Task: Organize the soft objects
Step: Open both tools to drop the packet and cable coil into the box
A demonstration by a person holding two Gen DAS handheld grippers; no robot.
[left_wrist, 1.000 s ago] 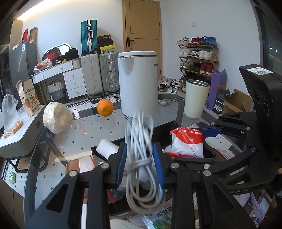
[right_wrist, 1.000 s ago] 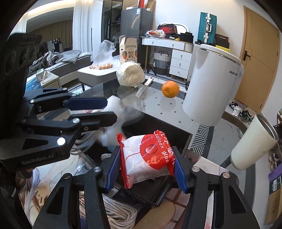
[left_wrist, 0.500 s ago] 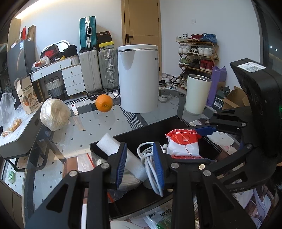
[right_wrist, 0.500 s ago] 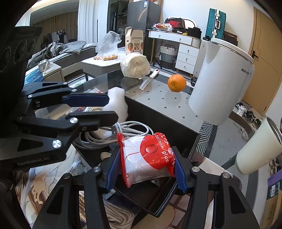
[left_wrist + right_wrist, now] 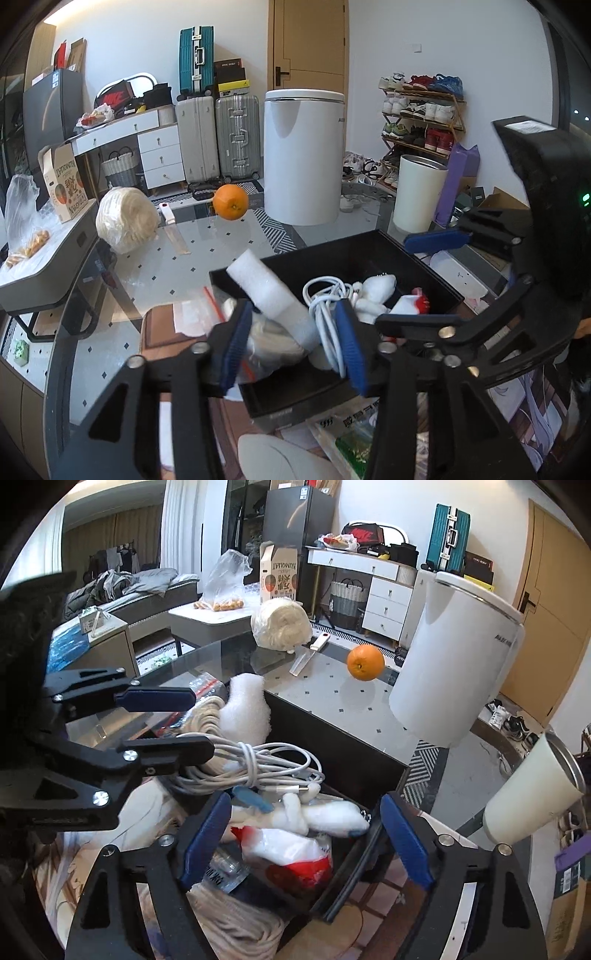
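Both grippers over black bin (image 5: 332, 734). Left gripper (image 5: 291, 343) jaws apart, white cable bundle (image 5: 251, 764) lying loose in bin. Right gripper (image 5: 303, 845) jaws wide, empty; red-white pouch (image 5: 291, 856) rests in bin beside white plush (image 5: 325, 816)

A coiled white cable (image 5: 255, 766), white plush toy (image 5: 325, 814) and red-white bag (image 5: 295, 856) lie heaped in the black tray (image 5: 332, 746), foam roll (image 5: 245, 710) at 10 o'clock.

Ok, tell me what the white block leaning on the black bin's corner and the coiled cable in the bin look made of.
White rectangular block: apparently foam, with a matte, pebbly, crumbly-looking surface. Coiled white cable: smooth, slightly glossy plastic sheath, probably rubbery, bending in soft loops. Black open-top bin: plain matte walls; whether plastic or card is unclear.
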